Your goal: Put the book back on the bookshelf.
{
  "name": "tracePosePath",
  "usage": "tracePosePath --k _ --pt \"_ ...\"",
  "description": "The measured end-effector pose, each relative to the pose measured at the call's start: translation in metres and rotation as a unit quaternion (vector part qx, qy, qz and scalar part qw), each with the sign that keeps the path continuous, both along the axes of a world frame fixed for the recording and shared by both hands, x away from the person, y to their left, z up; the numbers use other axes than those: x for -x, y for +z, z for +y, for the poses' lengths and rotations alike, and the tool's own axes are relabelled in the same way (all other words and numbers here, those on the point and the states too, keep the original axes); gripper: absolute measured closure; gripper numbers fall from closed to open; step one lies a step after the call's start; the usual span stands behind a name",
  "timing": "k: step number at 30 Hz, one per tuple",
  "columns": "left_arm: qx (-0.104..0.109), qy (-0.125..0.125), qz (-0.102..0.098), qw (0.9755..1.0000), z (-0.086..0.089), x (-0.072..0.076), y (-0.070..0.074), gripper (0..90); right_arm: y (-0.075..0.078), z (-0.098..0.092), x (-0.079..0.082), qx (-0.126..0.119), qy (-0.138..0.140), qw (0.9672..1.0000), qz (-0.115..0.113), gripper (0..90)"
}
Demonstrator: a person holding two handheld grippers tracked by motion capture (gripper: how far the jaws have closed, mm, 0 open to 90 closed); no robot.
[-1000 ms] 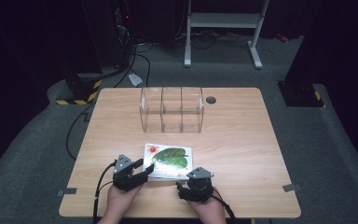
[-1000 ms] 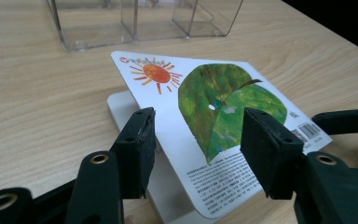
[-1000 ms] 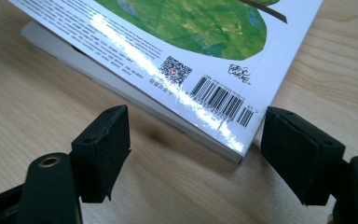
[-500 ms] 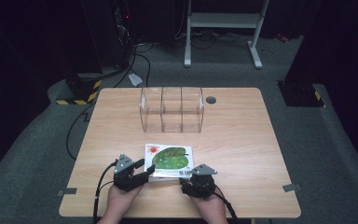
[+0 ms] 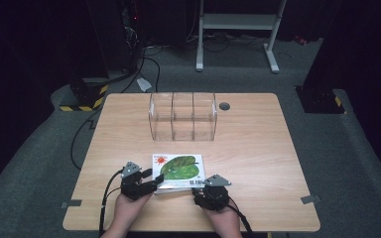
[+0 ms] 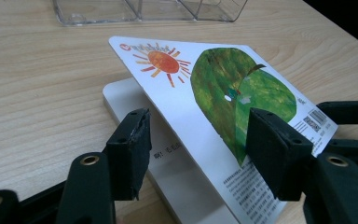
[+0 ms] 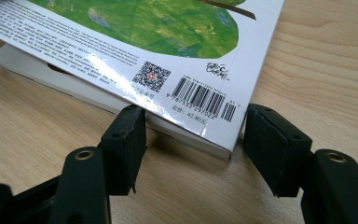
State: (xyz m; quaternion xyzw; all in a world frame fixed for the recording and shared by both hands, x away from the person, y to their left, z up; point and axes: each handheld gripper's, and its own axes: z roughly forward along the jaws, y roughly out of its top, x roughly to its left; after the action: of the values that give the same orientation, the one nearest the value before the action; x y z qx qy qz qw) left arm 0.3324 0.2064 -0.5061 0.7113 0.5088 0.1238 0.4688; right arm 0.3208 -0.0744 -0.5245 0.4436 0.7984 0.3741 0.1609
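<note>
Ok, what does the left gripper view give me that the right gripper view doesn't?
Left gripper view: the sun on the cover, the clear organizer beyond it, and the cover lifted off the white pages. Right gripper view: the QR code and barcode close up, plus the spine corner low over the table. Both: the green leaf and the wooden table.

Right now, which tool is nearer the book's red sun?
Left. Left tool, jaws just opening around the lifted cover, sits beside the sun; right tool, jaws closing around the barcode corner, is across the book.
</note>
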Motion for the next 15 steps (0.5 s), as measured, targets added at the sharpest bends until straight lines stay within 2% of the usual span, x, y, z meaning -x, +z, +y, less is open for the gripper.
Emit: tracePosePath --k 4,7,10,15 --pt "0.02 -0.014 0.018 0.9995 -0.0028 -0.0045 -0.0027 41.2 -0.0001 0.0003 0.0002 0.001 0.0 1.0 -0.001 39.2" --pt "0.021 -0.025 0.026 0.9991 -0.0057 -0.0064 -0.0036 41.7 -0.0001 0.0008 0.0007 0.002 -0.001 1.0 -0.001 39.2" --pt "0.019 -0.03 0.022 0.9991 -0.0061 -0.0065 -0.0035 41.3 -0.0002 0.0006 0.0004 0.005 0.002 1.0 -0.004 39.1" --pt "0.011 -0.041 0.011 0.999 -0.0013 -0.0054 0.0001 52.7 -0.0001 0.0019 0.0016 0.01 0.001 0.9999 -0.003 38.1"
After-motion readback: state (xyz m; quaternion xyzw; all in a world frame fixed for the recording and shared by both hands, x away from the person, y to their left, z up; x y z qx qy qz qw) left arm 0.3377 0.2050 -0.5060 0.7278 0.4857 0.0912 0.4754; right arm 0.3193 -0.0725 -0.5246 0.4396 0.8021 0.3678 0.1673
